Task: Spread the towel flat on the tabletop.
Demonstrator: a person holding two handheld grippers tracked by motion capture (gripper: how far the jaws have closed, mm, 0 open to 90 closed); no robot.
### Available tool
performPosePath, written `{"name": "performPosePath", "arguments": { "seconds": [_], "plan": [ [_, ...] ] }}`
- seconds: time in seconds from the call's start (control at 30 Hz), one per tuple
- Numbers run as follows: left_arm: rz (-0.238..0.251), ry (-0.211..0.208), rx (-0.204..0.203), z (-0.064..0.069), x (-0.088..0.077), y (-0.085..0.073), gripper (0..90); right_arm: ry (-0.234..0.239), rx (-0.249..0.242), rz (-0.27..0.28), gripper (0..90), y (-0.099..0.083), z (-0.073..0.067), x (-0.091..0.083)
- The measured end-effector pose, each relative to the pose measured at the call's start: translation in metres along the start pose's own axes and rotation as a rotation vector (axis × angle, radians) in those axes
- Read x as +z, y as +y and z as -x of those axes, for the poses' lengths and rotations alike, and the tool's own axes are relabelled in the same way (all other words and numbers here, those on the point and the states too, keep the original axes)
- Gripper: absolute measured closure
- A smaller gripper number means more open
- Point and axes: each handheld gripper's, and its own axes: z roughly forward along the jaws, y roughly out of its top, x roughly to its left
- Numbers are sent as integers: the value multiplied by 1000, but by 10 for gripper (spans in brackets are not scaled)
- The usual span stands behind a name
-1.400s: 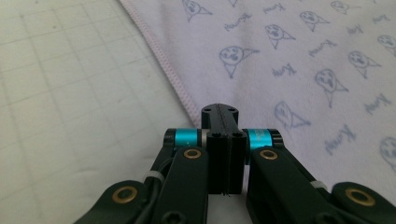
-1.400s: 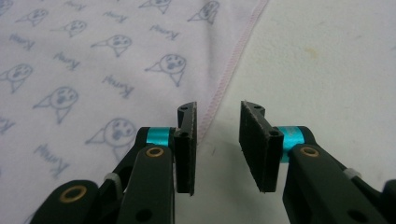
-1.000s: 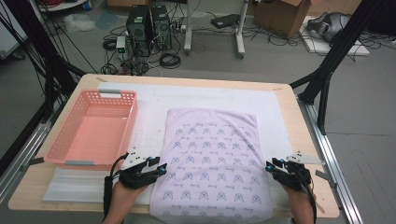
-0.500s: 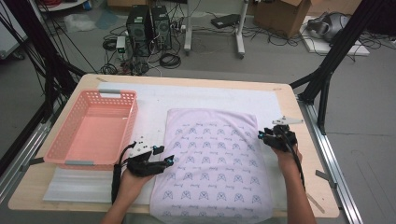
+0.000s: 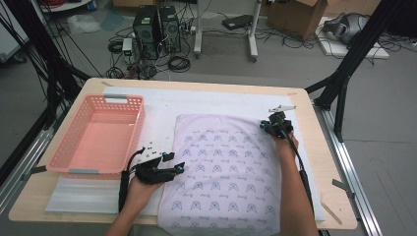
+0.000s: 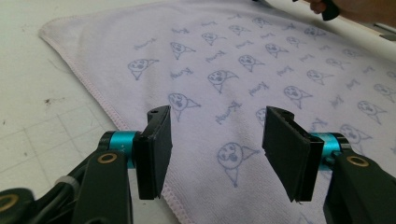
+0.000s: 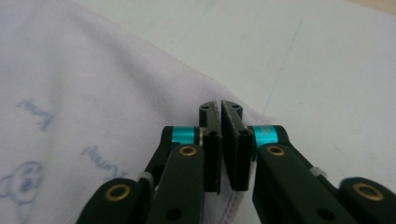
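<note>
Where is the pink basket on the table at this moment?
In the high view, the pink basket stands on the left part of the table, just left of the printed towel and beyond the left gripper.

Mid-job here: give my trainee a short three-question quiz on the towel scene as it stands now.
1. True or false: the left gripper has its jaws open above the towel.
2. Which towel corner is the right gripper at: A far right, B near left, C near right?
3. What lies left of the towel on the table?

Key: 1 true. 2 A; its jaws are shut at the hem, though whether cloth is pinched is unclear. 3 a pink basket, nothing in it.
</note>
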Motion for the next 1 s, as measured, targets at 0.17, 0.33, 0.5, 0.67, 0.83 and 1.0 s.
{"name": "performPosePath", "arguments": {
  "seconds": [0.17, 0.33, 0.5, 0.67, 0.83, 1.0],
  "plan": [
    [2, 4, -10, -1, -1, -1, 421, -172, 2, 7, 893, -1, 3, 4],
    [6, 8, -27, -2, 0, -1, 402, -218, 18, 13, 883, -1, 5, -2],
    [23, -5, -32, -3, 1, -1, 388, -118, 79, 83, 797, -3, 15, -34],
    [36, -24, -40, -5, -1, -1, 369, 16, 133, 57, 645, -19, 19, -70],
    [43, -46, -38, -4, 0, 0, 337, 117, 144, 64, 516, -53, 13, -101],
    [56, -44, -42, -3, -1, 0, 251, 131, 131, 73, 367, -89, 0, -126]
  ]
}}
